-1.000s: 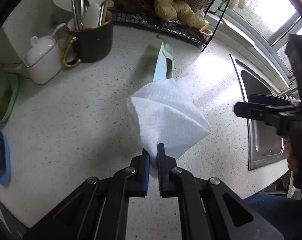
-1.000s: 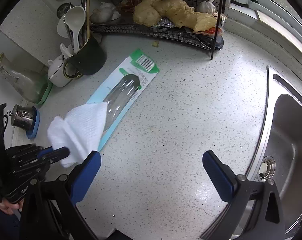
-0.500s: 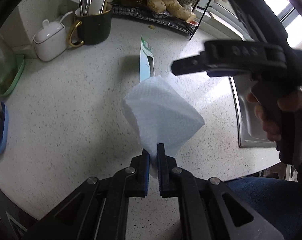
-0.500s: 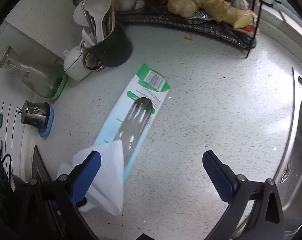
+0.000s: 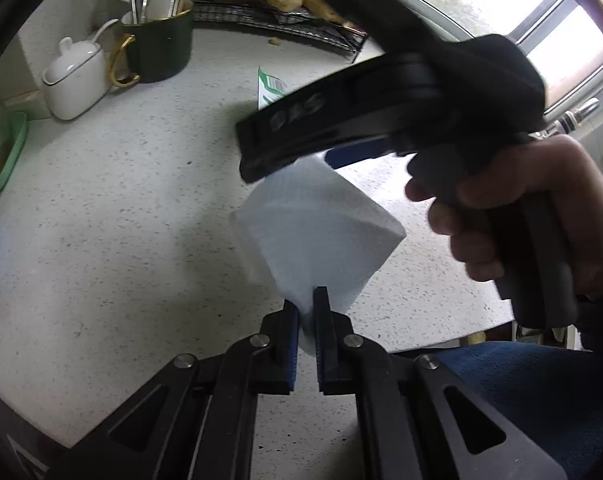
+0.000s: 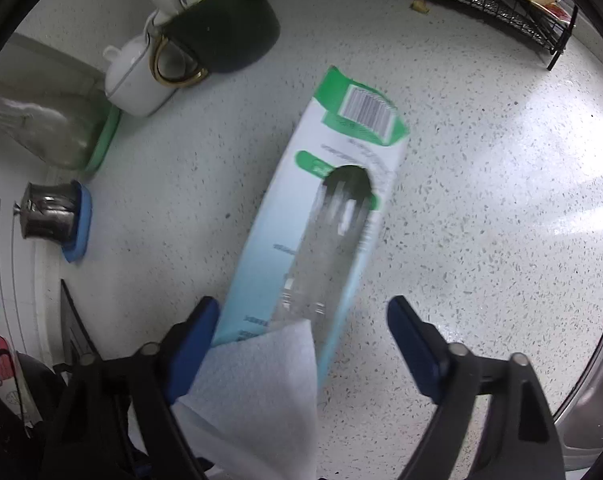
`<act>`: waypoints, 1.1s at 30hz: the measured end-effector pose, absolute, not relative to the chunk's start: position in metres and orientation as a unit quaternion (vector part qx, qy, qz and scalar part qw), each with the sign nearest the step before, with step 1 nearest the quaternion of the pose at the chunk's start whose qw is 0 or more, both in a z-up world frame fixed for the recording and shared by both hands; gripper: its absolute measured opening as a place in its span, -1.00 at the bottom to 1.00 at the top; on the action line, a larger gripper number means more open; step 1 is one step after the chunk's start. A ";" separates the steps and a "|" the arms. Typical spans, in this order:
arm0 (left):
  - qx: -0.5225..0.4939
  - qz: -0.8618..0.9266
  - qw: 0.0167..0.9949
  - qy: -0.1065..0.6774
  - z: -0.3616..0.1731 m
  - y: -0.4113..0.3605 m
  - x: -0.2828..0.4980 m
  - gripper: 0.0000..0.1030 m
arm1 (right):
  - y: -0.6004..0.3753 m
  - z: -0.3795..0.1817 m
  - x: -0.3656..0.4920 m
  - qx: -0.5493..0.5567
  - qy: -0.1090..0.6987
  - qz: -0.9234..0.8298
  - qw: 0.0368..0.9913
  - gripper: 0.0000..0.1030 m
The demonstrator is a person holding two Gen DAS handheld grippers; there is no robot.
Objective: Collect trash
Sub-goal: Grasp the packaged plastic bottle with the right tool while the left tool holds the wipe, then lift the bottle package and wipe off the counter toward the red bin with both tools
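Above the middle of the bench [image 5: 101, 208], the left gripper [image 5: 306, 312] is clenched on a white paper towel [image 5: 321, 232], pinching it by its lower corner so the rest fans up and forward off the surface. That piece of trash looks collected, though no bin shows in either view, so dropping it somewhere remains to be done. Still lying flat on the bench is an empty blister package [image 6: 321, 220], green and white card with a clear plastic bubble and a barcode at its far end, which points toward the dark mug of utensils [image 6: 225, 36] near the back edge. By my reading it is the next item. The right gripper [image 6: 301, 332] is released, jaws spread wide, and hovers over the package's near end, with the card running forward between the blue pads [image 6: 189, 344]; whether a pad touches it I cannot tell. A corner of the held towel overlaps the package's near end in the right wrist view
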State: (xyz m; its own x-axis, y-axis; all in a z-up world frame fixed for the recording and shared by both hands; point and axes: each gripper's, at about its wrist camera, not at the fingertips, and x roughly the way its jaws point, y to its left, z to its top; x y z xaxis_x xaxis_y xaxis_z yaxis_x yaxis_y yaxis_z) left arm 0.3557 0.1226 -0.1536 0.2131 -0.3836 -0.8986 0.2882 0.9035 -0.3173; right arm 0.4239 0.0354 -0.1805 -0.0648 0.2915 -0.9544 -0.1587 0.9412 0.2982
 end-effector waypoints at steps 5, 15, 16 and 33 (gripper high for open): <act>-0.034 -0.217 0.772 0.596 -0.162 0.121 0.354 -0.89 | 0.050 -0.189 0.418 0.011 0.713 0.161 0.682 -0.07; -0.021 -0.168 0.763 0.623 -0.184 0.131 0.354 -0.89 | 0.052 -0.178 0.402 -0.033 0.678 0.160 0.717 -0.47; -0.021 -0.165 0.764 0.623 -0.184 0.131 0.354 -0.89 | 0.051 -0.180 0.400 -0.032 0.678 0.160 0.716 -0.47; 0.008 -0.158 0.776 0.611 -0.175 0.116 0.355 -0.89 | 0.034 -0.149 0.361 -0.050 0.638 0.152 0.753 -0.63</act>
State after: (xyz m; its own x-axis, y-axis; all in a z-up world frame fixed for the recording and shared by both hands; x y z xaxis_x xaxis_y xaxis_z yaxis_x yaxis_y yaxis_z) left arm 0.3551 0.1157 -0.1754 0.2043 -0.2356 -0.9501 0.2552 0.9499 -0.1806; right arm 0.3612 0.0338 -0.1494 0.1390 0.1653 -0.9764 -0.2932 0.9486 0.1189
